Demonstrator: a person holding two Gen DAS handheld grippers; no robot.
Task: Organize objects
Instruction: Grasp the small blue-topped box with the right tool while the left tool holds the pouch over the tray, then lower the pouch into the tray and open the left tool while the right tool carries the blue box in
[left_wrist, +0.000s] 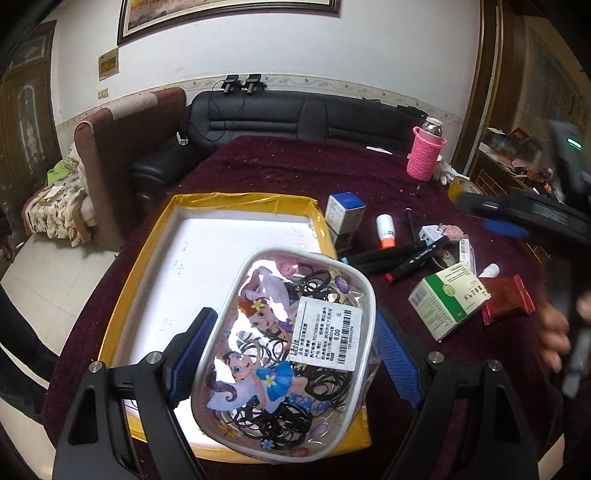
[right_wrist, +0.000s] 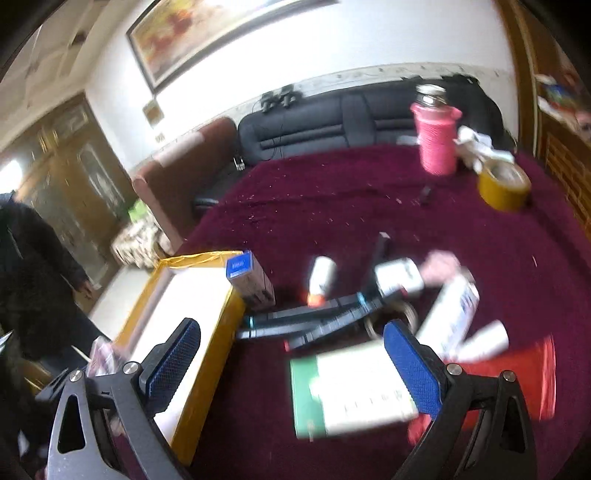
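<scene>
a clear pouch (left_wrist: 284, 354) printed with cartoon fairies and filled with black hair ties sits clamped between the blue pads of the left tool (left_wrist: 291, 358), held above the near right corner of a shallow yellow-edged tray (left_wrist: 147, 266) on the maroon desk (left_wrist: 295, 170). the left tool points forward and down over the tray. the right tool (right_wrist: 291, 365) hovers with its fingers spread wide and nothing between them, above a green and white box (right_wrist: 351, 391) and a red packet (right_wrist: 524, 373). its view is blurred by motion, so labels are unreadable. black markers (right_wrist: 314, 321) lie beside the tray. a pink-sleeved bottle (right_wrist: 437, 140) stands far back.
</scene>
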